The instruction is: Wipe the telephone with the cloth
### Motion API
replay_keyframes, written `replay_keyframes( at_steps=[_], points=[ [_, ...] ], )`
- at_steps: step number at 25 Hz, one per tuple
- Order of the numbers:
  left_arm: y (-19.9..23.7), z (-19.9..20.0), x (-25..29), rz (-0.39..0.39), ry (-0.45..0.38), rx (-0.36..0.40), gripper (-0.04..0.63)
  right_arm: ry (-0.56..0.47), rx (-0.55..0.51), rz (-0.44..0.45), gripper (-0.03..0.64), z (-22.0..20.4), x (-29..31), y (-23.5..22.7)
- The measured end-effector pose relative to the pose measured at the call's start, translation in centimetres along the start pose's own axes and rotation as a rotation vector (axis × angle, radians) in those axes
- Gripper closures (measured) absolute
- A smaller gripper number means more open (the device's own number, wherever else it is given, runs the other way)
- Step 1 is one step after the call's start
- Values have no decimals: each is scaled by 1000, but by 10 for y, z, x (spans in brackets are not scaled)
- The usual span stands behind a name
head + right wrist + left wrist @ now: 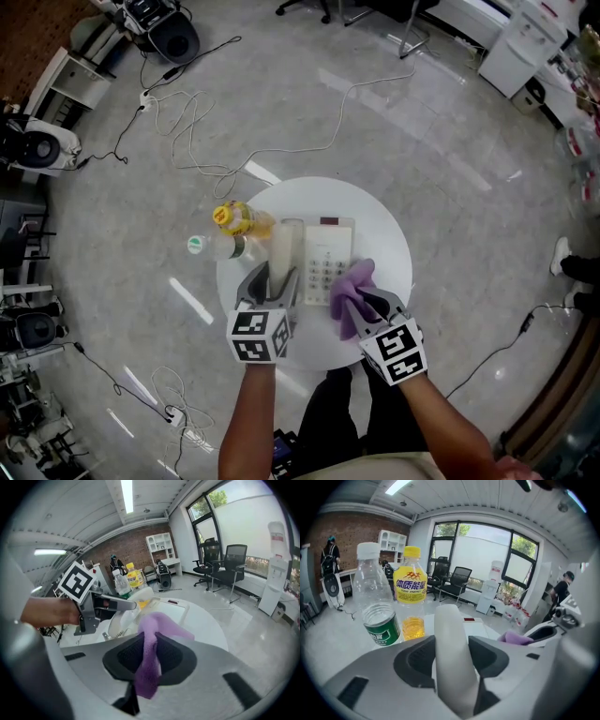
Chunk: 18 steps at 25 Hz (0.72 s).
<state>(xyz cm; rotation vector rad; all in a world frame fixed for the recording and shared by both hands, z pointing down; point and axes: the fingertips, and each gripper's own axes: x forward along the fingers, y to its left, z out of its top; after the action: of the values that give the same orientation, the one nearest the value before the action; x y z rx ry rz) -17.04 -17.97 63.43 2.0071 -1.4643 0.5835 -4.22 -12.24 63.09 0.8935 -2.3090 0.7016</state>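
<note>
The telephone lies flat near the middle of the round white table. Its body looks like hard, smooth, light plastic, so I think it may slide under a wiping stroke. Its handset is stiff and rounded. The left gripper clamps it across its length, jaws standing wide, just left of the base. The purple cloth is soft and limp. The right gripper pinches one fold of it narrowly, at the telephone's right edge. Two bottles stand close on the left, easy to knock.
</note>
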Motion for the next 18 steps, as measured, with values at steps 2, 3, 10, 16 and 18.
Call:
replay_keyframes(
  at_steps=[2, 3, 10, 16, 18],
  points=[
    [-1, 5, -11, -47, -30, -69, 381, -46, 40, 32, 563, 13, 2, 3],
    [-2, 7, -16, -75, -45, -98, 380, -73, 67, 54, 563, 20, 4, 5],
    [-21, 16, -47, -245, -128, -225, 380, -238, 280, 187, 563, 70, 29, 15],
    [-37, 24, -55, -308, -159, -230, 380, -289, 456, 373, 565, 85, 42, 43],
    [-38, 25, -56, -322, -168, -243, 382, -303, 523, 427, 568, 85, 41, 46]
  ],
)
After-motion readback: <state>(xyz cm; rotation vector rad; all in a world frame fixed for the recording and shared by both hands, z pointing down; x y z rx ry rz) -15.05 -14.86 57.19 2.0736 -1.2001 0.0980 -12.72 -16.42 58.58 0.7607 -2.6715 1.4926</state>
